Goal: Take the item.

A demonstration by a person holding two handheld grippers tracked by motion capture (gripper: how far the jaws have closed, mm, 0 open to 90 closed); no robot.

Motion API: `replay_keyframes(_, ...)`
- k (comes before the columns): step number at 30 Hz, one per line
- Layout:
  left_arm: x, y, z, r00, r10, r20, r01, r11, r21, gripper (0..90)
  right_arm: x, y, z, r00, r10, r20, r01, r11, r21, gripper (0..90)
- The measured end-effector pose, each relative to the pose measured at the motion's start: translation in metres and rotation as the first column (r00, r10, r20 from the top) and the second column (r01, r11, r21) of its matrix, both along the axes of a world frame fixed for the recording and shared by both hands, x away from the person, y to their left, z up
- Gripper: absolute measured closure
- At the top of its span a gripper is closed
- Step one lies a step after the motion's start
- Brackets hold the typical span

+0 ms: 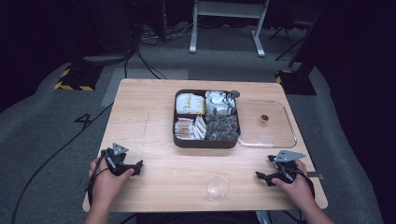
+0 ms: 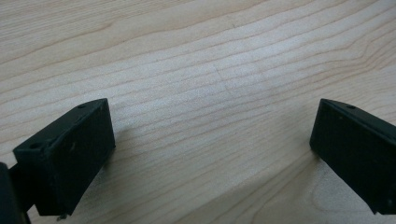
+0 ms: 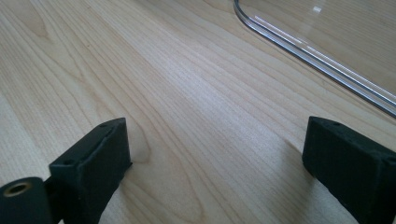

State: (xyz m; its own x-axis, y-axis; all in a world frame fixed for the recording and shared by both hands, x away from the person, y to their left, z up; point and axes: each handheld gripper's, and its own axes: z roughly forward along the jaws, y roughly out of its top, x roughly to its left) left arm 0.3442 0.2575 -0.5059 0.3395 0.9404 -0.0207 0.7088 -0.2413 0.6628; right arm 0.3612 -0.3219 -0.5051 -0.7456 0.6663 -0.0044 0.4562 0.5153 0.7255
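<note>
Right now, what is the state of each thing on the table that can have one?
Left claw: open, empty.
Right claw: open, empty.
Dark box: uncovered, four compartments filled with packets.
Clear lid: off, lying flat beside the box.
Clear cup: upright, looks empty.

A dark figure "4" (image 1: 85, 120) is marked on the grey floor (image 1: 42, 126), off the table's (image 1: 154, 172) left edge. The packets in the tray (image 1: 176, 140) carry no print clear enough to read.

Right gripper (image 3: 217, 158) spread wide over bare table (image 3: 154, 84), clear lid (image 3: 322, 60) beyond
</note>
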Motion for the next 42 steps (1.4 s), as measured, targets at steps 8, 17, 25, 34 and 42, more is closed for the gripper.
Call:
replay_keyframes(8,-0.001,-0.001,0.0,0.9999,0.011,0.0,-0.011,0.9999,-0.003,0.4,0.0,0.0,0.0,1.0,-0.001,-0.001,0.001,1.0,0.0,7.8)
replay_keyframes(17,-0.006,-0.01,0.001,0.9936,0.11,0.025,-0.11,0.9939,-0.007,9.7,0.0,0.0,0.0,1.0,-0.001,0.0,0.001,1.0,0.0,7.8)
replay_keyframes(25,-0.008,-0.032,0.007,0.9962,0.084,0.026,-0.084,0.9965,0.005,23.6,0.0,0.0,0.0,1.0,0.0,-0.001,0.0,1.0,0.001,7.8)
replay_keyframes(34,0.006,-0.05,0.034,0.9972,0.073,0.012,-0.072,0.9938,-0.085,30.6,0.001,0.001,0.0,1.0,-0.01,-0.001,0.01,1.0,0.001,7.9)
replay_keyframes(42,0.02,-0.075,0.068,0.999,0.036,0.026,-0.033,0.9949,-0.096,34.2,0.001,0.001,0.0,1.0,-0.007,0.0,0.007,1.0,0.0,7.8)
